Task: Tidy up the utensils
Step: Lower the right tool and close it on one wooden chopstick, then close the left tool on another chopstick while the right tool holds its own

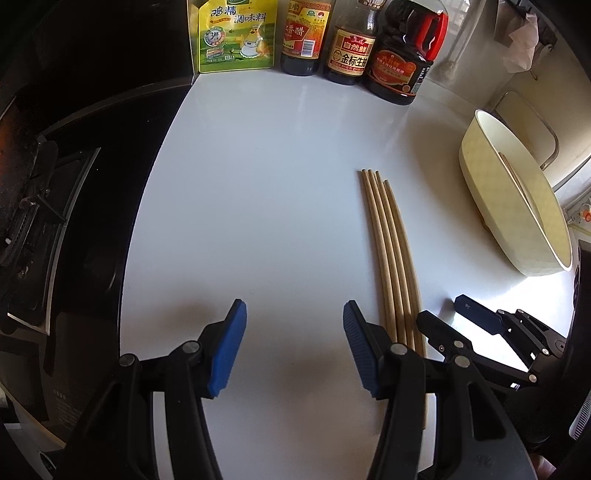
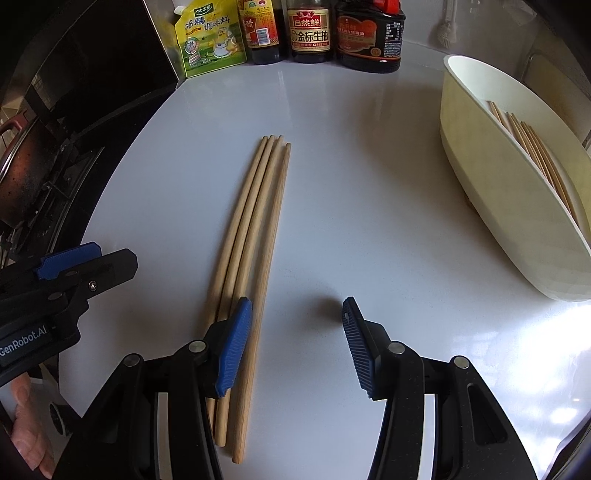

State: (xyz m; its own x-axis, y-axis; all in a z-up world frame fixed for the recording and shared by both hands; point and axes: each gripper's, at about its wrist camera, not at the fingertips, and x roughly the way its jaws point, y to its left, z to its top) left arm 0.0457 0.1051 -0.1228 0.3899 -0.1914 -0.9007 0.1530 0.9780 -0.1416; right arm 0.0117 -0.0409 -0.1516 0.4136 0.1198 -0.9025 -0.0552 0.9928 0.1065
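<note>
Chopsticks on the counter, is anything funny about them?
Four chopsticks lie loose on the white counter, while others already sit inside the cream holder on the right. One sticks out further toward the camera than its neighbours. Nothing looks spilled or broken.

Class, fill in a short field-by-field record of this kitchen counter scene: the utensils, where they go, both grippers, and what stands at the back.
Surface: white counter
Loose utensils: four wooden chopsticks, side by side on the counter
Container: cream holder at right, more chopsticks inside
Left gripper: open, empty, left of the chopsticks
Right gripper: open, empty, its left finger over the chopsticks
Back row: yellow seasoning pouch, three dark sauce bottles
Left edge: black stove
</note>
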